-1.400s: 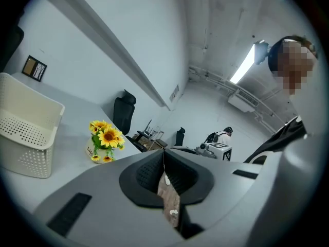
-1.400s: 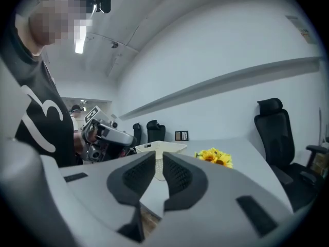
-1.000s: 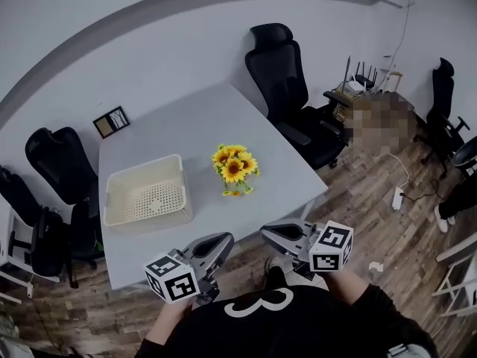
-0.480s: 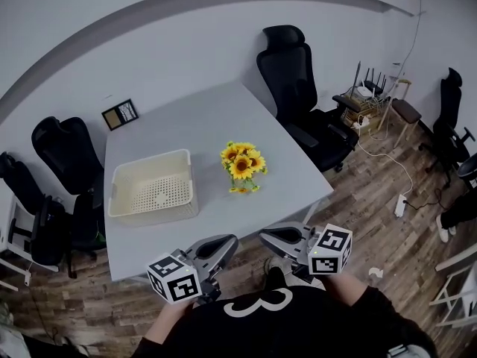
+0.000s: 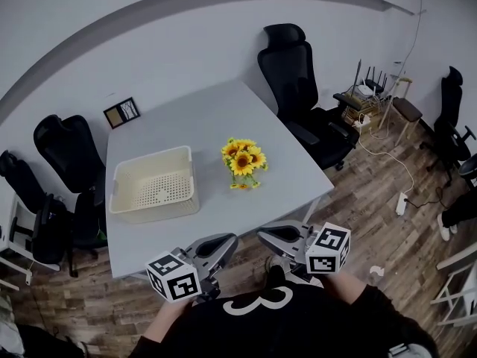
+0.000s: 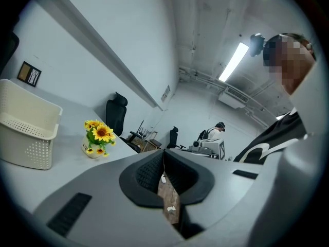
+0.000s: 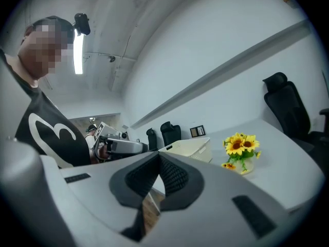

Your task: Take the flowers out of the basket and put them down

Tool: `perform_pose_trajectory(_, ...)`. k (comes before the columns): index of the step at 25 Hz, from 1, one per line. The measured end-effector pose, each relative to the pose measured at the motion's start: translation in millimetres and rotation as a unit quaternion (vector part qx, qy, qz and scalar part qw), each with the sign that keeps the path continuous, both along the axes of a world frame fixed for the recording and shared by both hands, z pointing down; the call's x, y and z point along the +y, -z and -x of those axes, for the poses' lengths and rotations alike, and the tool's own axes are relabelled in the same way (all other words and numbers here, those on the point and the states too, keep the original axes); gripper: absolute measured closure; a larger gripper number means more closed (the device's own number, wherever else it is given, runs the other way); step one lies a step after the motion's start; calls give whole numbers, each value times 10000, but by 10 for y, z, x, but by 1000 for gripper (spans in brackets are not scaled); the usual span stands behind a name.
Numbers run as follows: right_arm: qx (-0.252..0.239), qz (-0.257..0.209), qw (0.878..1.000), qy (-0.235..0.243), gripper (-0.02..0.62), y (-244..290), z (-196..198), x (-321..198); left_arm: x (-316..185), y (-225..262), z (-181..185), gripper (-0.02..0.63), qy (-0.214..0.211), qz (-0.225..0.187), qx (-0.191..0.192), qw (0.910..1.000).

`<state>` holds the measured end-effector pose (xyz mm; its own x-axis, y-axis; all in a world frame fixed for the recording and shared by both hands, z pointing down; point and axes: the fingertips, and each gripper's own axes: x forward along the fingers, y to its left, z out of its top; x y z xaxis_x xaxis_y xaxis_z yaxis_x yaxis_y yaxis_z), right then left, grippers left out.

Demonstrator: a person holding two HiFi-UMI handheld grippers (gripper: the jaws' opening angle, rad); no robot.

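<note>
A small pot of yellow sunflowers point(image 5: 243, 163) stands upright on the grey table point(image 5: 209, 125), to the right of a cream plastic basket point(image 5: 154, 186) whose inside looks empty. Both also show in the left gripper view, flowers point(image 6: 98, 138) and basket point(image 6: 25, 125), and in the right gripper view, flowers point(image 7: 240, 149) and basket point(image 7: 190, 149). My left gripper point(image 5: 220, 249) and right gripper point(image 5: 268, 236) are held off the table's near edge, close to my body. Each has its jaws shut with nothing between them.
Black office chairs stand around the table: one at the far right point(image 5: 294, 73), others at the left point(image 5: 63, 151). A small framed picture point(image 5: 122, 112) sits at the table's far left corner. Wooden floor point(image 5: 373, 215) lies to the right, with cables and a power strip.
The head view has shifted a little, so the table, basket and flowers sit slightly higher and more to the right in frame. Both grippers stay shut near my body.
</note>
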<state>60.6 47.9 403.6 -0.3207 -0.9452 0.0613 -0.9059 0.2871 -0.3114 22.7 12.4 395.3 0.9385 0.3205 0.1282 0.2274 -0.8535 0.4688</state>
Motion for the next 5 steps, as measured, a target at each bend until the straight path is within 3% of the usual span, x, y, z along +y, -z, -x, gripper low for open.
perform_pose_trajectory(5,61,-3,10000,-63,589,48,3,73,79,48,9,592,-65,-32,23,10000)
